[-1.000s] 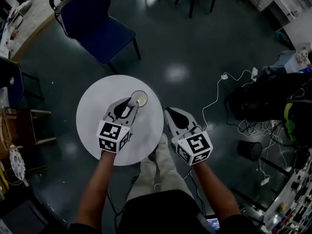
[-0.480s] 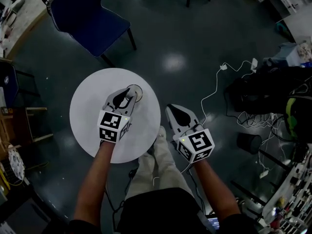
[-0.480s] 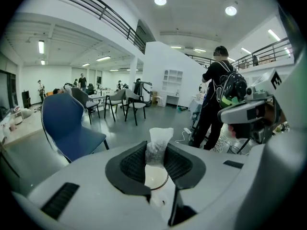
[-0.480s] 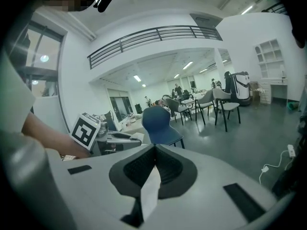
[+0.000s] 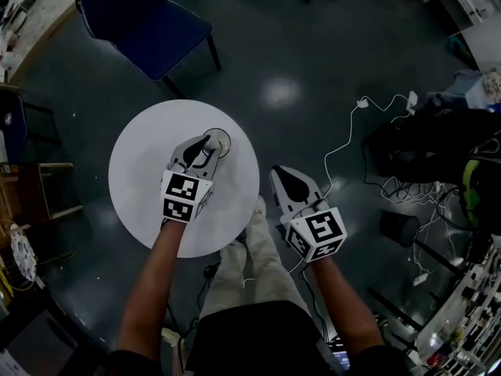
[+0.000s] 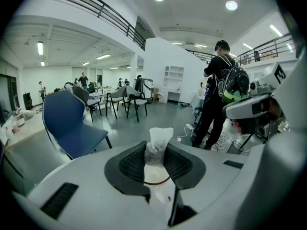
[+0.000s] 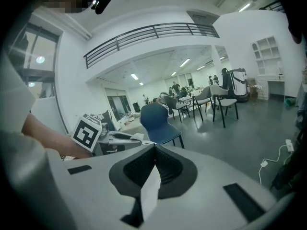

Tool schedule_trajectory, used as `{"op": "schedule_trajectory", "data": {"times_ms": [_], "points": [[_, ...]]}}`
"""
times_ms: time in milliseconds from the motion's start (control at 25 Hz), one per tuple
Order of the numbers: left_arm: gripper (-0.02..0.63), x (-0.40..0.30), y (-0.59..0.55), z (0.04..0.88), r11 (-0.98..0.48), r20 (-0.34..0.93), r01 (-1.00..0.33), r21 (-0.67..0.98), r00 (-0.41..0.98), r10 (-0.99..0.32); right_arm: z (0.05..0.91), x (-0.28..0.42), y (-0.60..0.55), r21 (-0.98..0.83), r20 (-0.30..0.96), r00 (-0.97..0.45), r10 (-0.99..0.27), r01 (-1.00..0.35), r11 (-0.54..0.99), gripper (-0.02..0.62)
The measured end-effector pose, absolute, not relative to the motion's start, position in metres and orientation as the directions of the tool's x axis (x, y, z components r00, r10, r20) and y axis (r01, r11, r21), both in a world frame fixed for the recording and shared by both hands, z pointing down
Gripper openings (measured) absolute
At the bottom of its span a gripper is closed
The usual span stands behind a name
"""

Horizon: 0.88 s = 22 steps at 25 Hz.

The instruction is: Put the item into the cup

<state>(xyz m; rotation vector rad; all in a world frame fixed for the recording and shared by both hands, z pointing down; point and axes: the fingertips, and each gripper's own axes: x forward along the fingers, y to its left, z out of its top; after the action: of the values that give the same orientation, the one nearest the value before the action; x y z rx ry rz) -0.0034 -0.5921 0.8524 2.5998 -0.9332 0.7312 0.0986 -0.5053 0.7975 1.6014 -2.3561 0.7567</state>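
both tongs have sunk; the left tongs (image 5: 206, 145) now reach the cup (image 5: 221, 142) at the worktop's (image 5: 141, 186) 2 o'clock. they pinch a small sachet (image 6: 157, 145) upright above the rim, likely for a clean drop. the right tongs (image 5: 280, 177), shut and empty, wait off the worktop at 4 o'clock.

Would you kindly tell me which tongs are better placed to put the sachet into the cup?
Left. The left tongs grip the sachet just above the cup on the round table. The right tongs are shut, empty, and off beside the table.
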Motion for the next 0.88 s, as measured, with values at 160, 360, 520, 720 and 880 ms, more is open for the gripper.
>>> {"op": "schedule_trajectory", "data": {"times_ms": [160, 360, 520, 720, 880], "points": [[0.101, -0.005, -0.593, 0.857, -0.746, 0.54, -0.656, 0.111, 0.67, -0.509, 0.804, 0.096, -0.505, -0.305, 0.44, -0.395, -0.807, -0.911, 0.279, 0.015], [0.139, -0.004, -0.596, 0.864, -0.731, 0.54, -0.671, 0.124, 0.664, -0.518, 0.81, 0.097, -0.504, -0.31, 0.45, -0.397, -0.8, -0.909, 0.277, 0.015], [0.196, -0.007, -0.596, 0.864, -0.724, 0.54, -0.679, 0.123, 0.658, -0.524, 0.811, 0.097, -0.503, -0.315, 0.453, -0.396, -0.799, -0.909, 0.272, 0.015], [0.198, -0.008, -0.596, 0.862, -0.717, 0.543, -0.685, 0.128, 0.653, -0.528, 0.81, 0.097, -0.502, -0.316, 0.454, -0.395, -0.799, -0.909, 0.27, 0.015], [0.194, -0.014, -0.59, 0.852, -0.71, 0.541, -0.689, 0.145, 0.656, -0.526, 0.802, 0.091, -0.5, -0.312, 0.449, -0.399, -0.799, -0.908, 0.279, 0.015]]}}
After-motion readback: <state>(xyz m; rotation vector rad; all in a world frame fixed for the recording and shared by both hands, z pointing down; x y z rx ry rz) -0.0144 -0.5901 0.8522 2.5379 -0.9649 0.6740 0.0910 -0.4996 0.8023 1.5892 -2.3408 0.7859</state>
